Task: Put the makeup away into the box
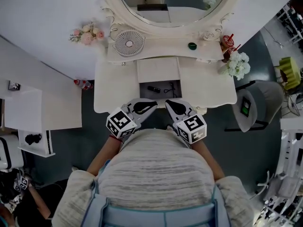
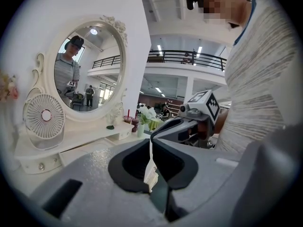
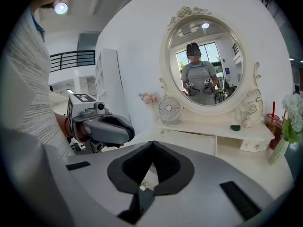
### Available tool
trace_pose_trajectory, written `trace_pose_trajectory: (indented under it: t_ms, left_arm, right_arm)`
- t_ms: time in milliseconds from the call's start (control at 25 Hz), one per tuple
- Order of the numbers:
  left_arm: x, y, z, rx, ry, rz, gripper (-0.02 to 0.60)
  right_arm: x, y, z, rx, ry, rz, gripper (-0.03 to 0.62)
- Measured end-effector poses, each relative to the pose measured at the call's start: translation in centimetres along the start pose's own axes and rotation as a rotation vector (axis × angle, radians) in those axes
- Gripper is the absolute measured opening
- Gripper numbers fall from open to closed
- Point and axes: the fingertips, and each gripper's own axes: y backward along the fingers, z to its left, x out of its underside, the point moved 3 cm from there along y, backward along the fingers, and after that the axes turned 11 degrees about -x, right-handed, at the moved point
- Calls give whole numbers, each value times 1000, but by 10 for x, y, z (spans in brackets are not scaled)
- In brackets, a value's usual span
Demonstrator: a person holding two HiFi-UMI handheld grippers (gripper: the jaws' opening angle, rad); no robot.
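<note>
Head view: person stands at a white dressing table. Sunk into the worktop (image 1: pixel 113 86) at frame centre is an open box (image 1: pixel 161 94), with a pale panel, probably its lid (image 1: pixel 158 70), folded back just above it.

Makeup: one small dark tube (image 1: pixel 153 88) lies inside the box, left of its middle, long axis running left to right across the frame. A second thin dark item (image 1: pixel 171 90) sits to its right; too small to identify. No other makeup is visible on the worktop.

Left gripper (image 1: pixel 150 105): jaws pressed together, nothing between them (confirmed in left gripper view (image 2: pixel 150 143)).

Right gripper (image 1: pixel 169 104): jaws pressed together, empty (right gripper view (image 3: pixel 151 143)).

Both tips sit side by side at the lower edge of the box, converging toward each other and clear of the contents.

Key relation: the box lies just above both tips in the frame. The tube is nearer the left gripper and lies crosswise to its pointing direction.

Judgement: stowing looks complete. If the panel is the lid, closing it is the likely remaining step, and either gripper could reach it by passing over the box.
</note>
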Motion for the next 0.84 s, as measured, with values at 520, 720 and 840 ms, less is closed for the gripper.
trace_pose_trajectory:
  t_ms: [520,720,840]
  left_arm:
    - [3,-3,-5,16,2,15,15]
    - [2,-2,-3,3,4,10,15]
    - [2,-2,-2,-3,7,9,17]
  right_arm:
    - [1,-8,7,-28,10,5,8]
    - [3,-5,4,-22,5,8,8]
    - [4,-4,2,-22,4,10,8]
